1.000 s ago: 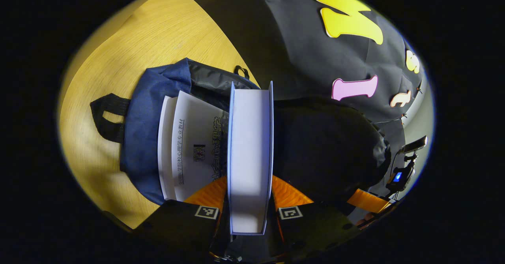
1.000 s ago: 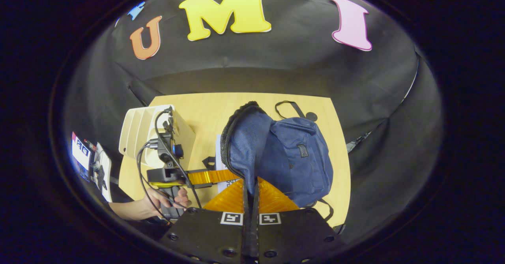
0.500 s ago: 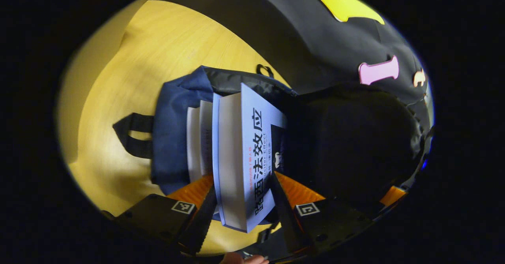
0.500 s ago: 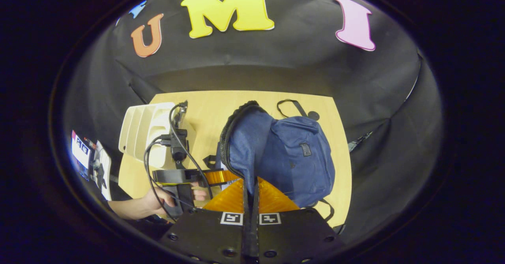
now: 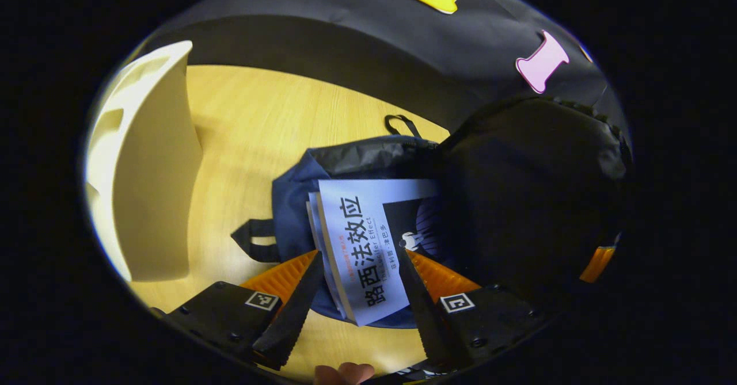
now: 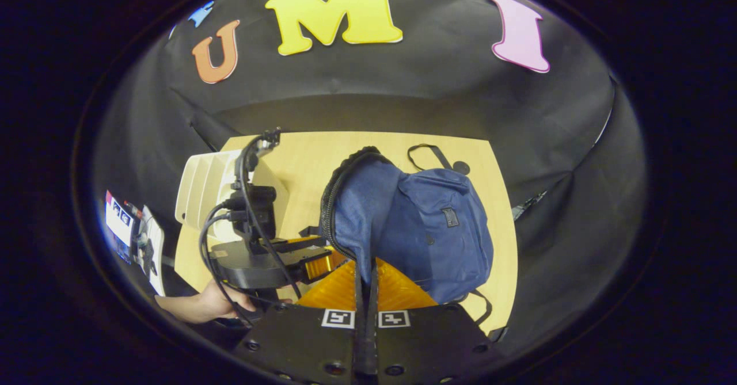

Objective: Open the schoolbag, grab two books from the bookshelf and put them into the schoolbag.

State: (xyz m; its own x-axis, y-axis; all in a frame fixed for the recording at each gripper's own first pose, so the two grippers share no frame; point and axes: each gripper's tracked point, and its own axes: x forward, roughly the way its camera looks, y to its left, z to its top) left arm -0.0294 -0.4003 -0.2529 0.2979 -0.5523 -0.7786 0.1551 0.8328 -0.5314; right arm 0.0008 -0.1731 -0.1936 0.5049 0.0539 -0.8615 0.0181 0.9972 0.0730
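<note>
The blue schoolbag (image 5: 293, 195) lies on the wooden table (image 5: 253, 120) with its dark flap (image 5: 530, 189) lifted. A pale blue book (image 5: 368, 247) lies flat in the bag's mouth on top of a second book (image 5: 312, 218), of which only the page edges show. My left gripper (image 5: 360, 248) is open just above the top book, with a finger on each side and neither touching it. In the right gripper view my right gripper (image 6: 364, 264) is shut on the zip edge of the schoolbag (image 6: 420, 229) and holds the flap up. The left gripper (image 6: 322, 255) sits beside the opening.
The cream bookshelf (image 5: 149, 189) stands at the left of the table and appears behind the left gripper as the bookshelf (image 6: 201, 189). A hand (image 6: 207, 304) holds the left gripper, with cables trailing from it. The black cloth wall closes in the table's far side.
The left gripper held the pale blue book upright on edge; the book tipped flat into the bag, the fingers opened, and the gripper pulled back. The right gripper kept the flap up.
</note>
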